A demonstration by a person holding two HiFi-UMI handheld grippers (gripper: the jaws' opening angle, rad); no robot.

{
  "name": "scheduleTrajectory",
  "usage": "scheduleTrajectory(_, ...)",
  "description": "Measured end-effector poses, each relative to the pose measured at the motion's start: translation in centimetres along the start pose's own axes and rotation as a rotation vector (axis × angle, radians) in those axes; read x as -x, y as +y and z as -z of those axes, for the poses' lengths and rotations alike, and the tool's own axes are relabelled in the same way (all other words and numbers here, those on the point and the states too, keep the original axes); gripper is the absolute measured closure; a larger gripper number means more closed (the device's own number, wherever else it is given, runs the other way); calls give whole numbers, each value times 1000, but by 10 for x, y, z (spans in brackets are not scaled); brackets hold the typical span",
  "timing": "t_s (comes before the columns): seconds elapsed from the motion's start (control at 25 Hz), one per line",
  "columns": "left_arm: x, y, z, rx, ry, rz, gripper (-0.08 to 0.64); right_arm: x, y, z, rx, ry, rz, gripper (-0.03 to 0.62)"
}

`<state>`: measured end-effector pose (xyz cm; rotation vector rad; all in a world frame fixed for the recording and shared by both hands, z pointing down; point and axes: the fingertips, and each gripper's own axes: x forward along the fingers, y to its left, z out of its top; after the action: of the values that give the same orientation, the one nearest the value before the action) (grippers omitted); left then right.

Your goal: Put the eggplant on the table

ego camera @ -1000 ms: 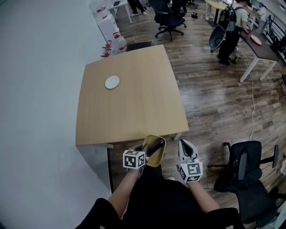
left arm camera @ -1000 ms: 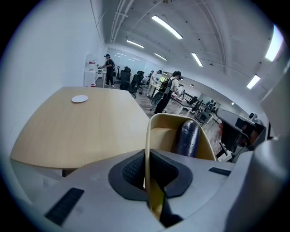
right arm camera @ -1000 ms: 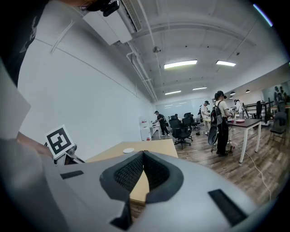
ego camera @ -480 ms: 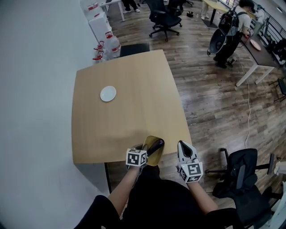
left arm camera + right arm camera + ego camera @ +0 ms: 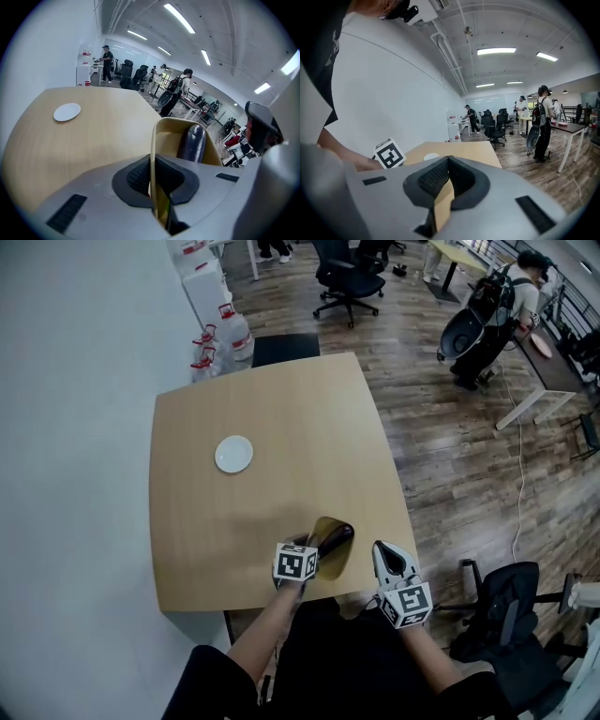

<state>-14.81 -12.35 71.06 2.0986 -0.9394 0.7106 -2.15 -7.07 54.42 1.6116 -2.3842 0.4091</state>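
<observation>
The table (image 5: 272, 437) is pale wood grain, smooth and matt. The eggplant (image 5: 192, 140) has dark purple skin with a faint sheen. The dish (image 5: 166, 140) holding it looks like matt beige plastic. The left gripper (image 5: 152, 180) has a matt grey plastic shell and black ribbed pads (image 5: 136, 177). The floor (image 5: 450, 456) is dark wood plank.

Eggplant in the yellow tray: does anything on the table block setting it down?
Nothing visible does. The eggplant lies in the yellow tray, whose rim the left gripper clamps at the near edge of the table. The only other thing on the table is a small white plate, far off toward the back left.
</observation>
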Motion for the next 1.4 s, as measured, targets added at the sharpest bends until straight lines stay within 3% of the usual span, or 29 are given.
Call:
scheduleTrajectory(0.28, -31, 23, -41, -15, -20, -37, 543, -7, -17, 8, -13, 23, 44, 532)
scheduleTrajectory(0.6, -74, 49, -81, 47, -4, -102, 543, -29, -64, 7, -62, 1, 77, 532)
scheduleTrajectory(0.88, -122, 65, -110, 111, 41, -180, 543, -66, -111, -5, -96, -20, 21, 532)
scheduleTrajectory(1.2, -188, 73, -154, 62, 88, -259, 543, -108, -165, 9, -110, 32, -82, 532)
scheduleTrajectory(1.4, -225, 87, -163, 124, 129, -292, 543, -137, -200, 5, -73, 45, -130, 532)
